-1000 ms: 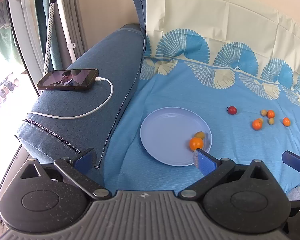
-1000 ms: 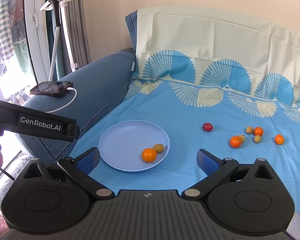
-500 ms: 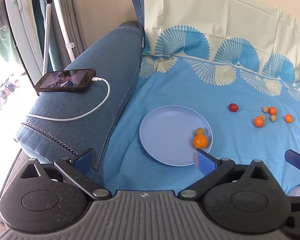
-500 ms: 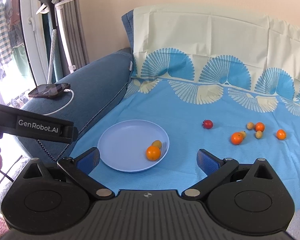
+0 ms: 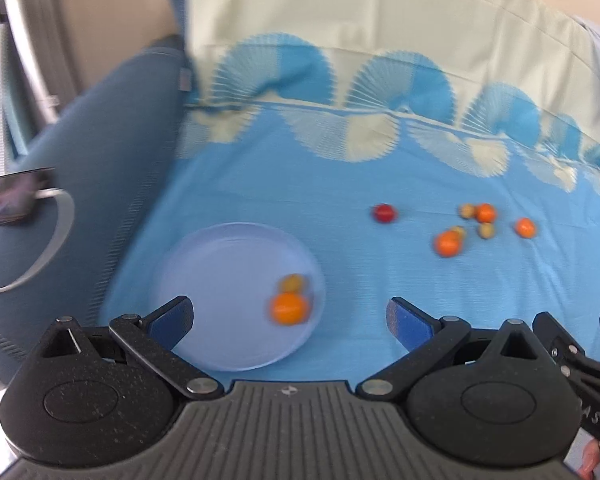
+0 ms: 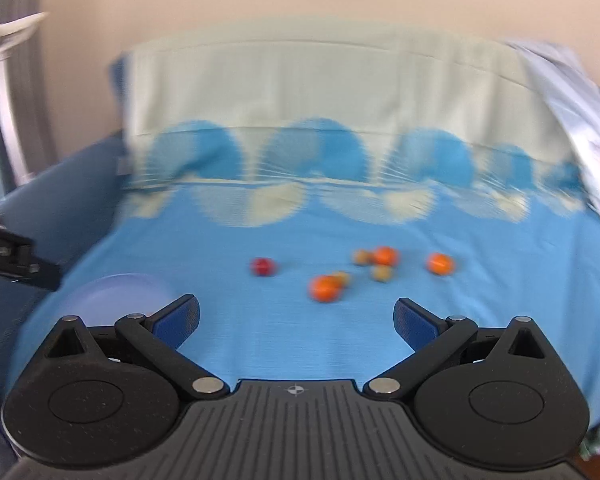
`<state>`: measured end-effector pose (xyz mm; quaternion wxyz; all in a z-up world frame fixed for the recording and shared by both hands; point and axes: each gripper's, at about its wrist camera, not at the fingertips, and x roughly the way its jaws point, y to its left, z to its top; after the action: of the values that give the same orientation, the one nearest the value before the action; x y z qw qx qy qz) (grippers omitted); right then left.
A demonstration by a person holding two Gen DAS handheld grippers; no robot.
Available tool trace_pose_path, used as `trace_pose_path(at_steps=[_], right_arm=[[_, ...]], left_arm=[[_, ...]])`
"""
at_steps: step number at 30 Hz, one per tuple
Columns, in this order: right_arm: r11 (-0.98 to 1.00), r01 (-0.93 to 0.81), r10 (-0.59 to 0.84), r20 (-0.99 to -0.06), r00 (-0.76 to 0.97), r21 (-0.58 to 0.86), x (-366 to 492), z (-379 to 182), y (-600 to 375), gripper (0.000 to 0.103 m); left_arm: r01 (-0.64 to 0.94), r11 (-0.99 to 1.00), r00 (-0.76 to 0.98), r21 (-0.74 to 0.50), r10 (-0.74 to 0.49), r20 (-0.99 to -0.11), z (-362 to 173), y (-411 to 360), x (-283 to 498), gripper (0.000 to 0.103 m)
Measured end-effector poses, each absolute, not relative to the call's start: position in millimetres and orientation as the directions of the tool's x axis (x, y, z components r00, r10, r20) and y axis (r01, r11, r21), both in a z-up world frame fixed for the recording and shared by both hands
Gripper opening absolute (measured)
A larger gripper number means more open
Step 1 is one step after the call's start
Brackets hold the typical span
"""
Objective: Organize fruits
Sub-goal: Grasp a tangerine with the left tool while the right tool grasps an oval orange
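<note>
The left hand-held gripper (image 5: 288, 316) was spread wide and empty above the near edge of the sofa seat. Just ahead of it the blue plate (image 5: 220, 264) carried an orange (image 5: 287, 308) touching a small yellowish fruit (image 5: 293, 282). The right hand-held gripper (image 6: 296, 314) was also spread and empty. Beyond it, on the blue sheet (image 6: 260, 340), lay a red fruit (image 6: 262, 267) and, apart from it, a blurred group of oranges (image 6: 325, 288).

Left gripper (image 5: 288, 316): jaws spread wide, nothing between blue pads, held level, pointing forward and slightly down. Right gripper (image 6: 296, 318): jaws likewise wide apart, empty, same forward-down tilt. Right gripper's body shows at lower right edge of left wrist view, just beside left one; left gripper's body shows at left edge of right wrist view. Both views motion-blurred.
</note>
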<state>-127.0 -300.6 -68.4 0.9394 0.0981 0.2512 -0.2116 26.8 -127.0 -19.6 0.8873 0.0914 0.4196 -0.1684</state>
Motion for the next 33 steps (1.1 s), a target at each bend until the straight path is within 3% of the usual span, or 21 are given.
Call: trace_pose_path(at_steps=[10,18,26,33], right_arm=[[0.783,0.619,-0.488,-0.561,0.669,0.057,-94.7,-123.8,-423.8,0.102],[0.776,0.63,-0.501,-0.584,0.639,0.023,-14.4,-184.0,-516.4,0.102],[0.795,0.607,-0.466,-0.645,0.605,-0.005,48.5,-242.5,-565.7,0.102],[0.793,0.609,-0.49,-0.612,0.621,-0.016,47.4,-246.7,-561.6,0.102]], left_arm=[[0.491,0.87,0.438,-0.05,-0.296,-0.849,-85.2,-262.1,80.5,0.103],[0.51,0.86,0.407,-0.011,-0.252,-0.878,-150.3,-348.5,120.9,0.103],[0.53,0.847,0.377,0.038,-0.195,-0.905,-201.9,-383.5,159.2,0.103],[0.537,0.843,0.37,0.037,-0.196,-0.908,-206.7,-382.4,166.6,0.103]])
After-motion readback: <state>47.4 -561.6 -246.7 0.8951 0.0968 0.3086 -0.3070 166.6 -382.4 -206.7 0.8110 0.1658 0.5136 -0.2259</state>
